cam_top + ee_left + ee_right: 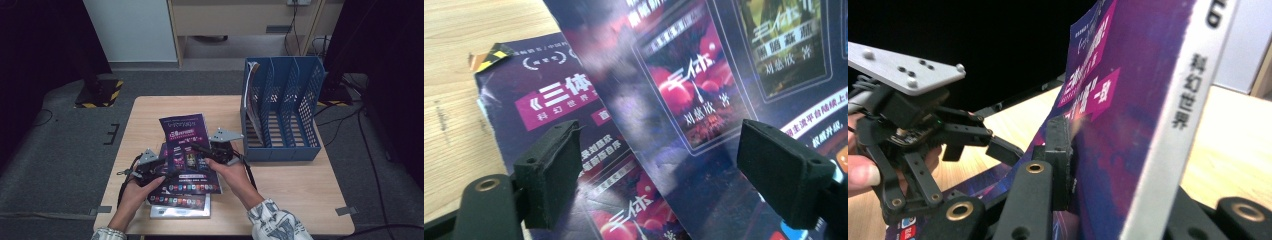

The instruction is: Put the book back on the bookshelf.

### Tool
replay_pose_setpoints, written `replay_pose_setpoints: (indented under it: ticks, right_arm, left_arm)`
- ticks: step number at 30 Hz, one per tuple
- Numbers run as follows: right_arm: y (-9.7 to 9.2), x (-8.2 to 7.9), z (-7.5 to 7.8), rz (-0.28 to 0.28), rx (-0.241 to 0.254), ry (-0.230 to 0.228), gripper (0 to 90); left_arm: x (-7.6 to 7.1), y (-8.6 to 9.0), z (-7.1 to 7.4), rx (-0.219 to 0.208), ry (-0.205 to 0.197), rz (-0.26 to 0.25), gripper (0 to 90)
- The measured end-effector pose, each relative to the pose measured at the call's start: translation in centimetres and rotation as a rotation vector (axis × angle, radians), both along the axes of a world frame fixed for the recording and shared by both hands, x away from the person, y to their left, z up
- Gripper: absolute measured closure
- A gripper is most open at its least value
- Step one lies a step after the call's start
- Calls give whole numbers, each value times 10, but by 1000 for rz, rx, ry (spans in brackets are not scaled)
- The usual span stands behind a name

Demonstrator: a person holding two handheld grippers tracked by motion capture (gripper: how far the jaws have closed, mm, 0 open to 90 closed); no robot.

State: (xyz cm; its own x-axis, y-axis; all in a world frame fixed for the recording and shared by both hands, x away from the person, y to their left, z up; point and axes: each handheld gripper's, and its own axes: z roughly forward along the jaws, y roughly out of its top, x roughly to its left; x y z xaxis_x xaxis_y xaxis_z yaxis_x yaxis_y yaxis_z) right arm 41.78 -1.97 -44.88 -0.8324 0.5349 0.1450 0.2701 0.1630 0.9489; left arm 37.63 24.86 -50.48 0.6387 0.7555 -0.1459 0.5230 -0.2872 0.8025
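Glossy purple magazine (1128, 125) clamped in right gripper (220, 150) jaws; left gripper (674, 170) jaws spread, released.

We note a light wooden table (300, 200) on grey carpet (60, 160), a white panel (132, 30) behind, dim surroundings.

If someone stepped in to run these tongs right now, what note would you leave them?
Right tongs: shut on the top purple magazine, lifting it off the stack.
Left tongs: open, jaws astride the lifted magazine's lower edge, not pressing it.
Blue file rack: at the table's right, one magazine already in its left slot.
Left to do, likely: file the held magazine, then the rest of the stack.
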Motion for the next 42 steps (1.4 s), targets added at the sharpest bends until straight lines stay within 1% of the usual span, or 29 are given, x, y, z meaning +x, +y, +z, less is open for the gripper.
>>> replay_pose_setpoints:
  ticks: [2,3,4,5,7,9,12,13,14,15,16,18,19,20,21,22,24,25,26,29,30,32,34,35,38,39,42]
  right_arm:
    - [0,-1,1,6,6,-11,790]
    - [1,-1,3,16,12,-25,791]
    - [1,-1,3,16,12,-25,791]
    - [1,-2,4,24,16,-37,793]
    - [1,-3,5,29,19,-41,793]
    - [2,-4,7,38,28,-54,795]
    - [2,-4,8,40,40,-64,797]
    - [2,-5,8,43,48,-66,797]
    - [2,-5,8,43,48,-66,797]
    - [1,-5,9,46,51,-69,798]
    - [1,-5,9,47,56,-74,799]
    - [1,-5,9,48,60,-78,799]
    - [1,-5,9,49,59,-79,800]
    - [1,-5,8,53,62,-82,801]
    - [1,-5,8,53,62,-82,802]
    - [1,-5,8,54,62,-84,802]
    - [1,-5,8,58,66,-87,804]
    - [0,-4,8,60,69,-86,804]
    - [0,-4,8,60,69,-86,804]
    - [-1,-4,7,65,68,-81,802]
    - [-1,-4,7,65,68,-81,802]
    - [0,-4,7,70,63,-79,798]
    - [0,-4,7,72,60,-82,798]
    - [0,-4,9,63,34,-86,795]
    - [-1,-4,9,61,26,-88,796]
    - [-1,-4,10,55,16,-89,796]
    - [-2,-3,12,50,18,-88,806]
  left_arm:
    - [1,-2,-1,-12,1,-7,177]
    - [1,-2,-1,-20,1,-14,174]
    - [1,-2,-1,-20,1,-14,173]
    - [2,-3,-1,-19,2,-25,172]
    - [2,-4,0,-21,3,-32,172]
    - [4,-4,-1,-39,9,-40,172]
    - [5,-4,0,-51,12,-50,196]
    - [7,-3,0,-72,19,-63,221]
    - [7,-3,0,-72,19,-63,249]
    - [7,-2,0,-89,22,-71,249]
    - [8,-2,0,-89,21,-76,277]
    - [10,-2,1,-83,27,-83,289]
    - [11,-1,2,-81,33,-83,301]
    - [11,0,2,-84,35,-81,344]
    - [12,1,3,-85,38,-80,344]
    - [13,2,5,-83,40,-77,367]
    - [13,2,7,-80,34,-74,418]
    - [12,3,8,-83,32,-71,476]
    - [12,4,9,-85,30,-70,476]
    - [12,6,11,-90,30,-66,568]
    - [11,7,11,-88,29,-65,568]
    - [11,8,12,-85,26,-62,607]
    - [10,8,13,-83,25,-64,627]
    - [10,9,14,-88,25,-67,638]
    - [10,9,15,-85,22,-70,650]
    - [10,9,16,-84,19,-70,654]
    - [9,11,19,-88,5,-65,677]
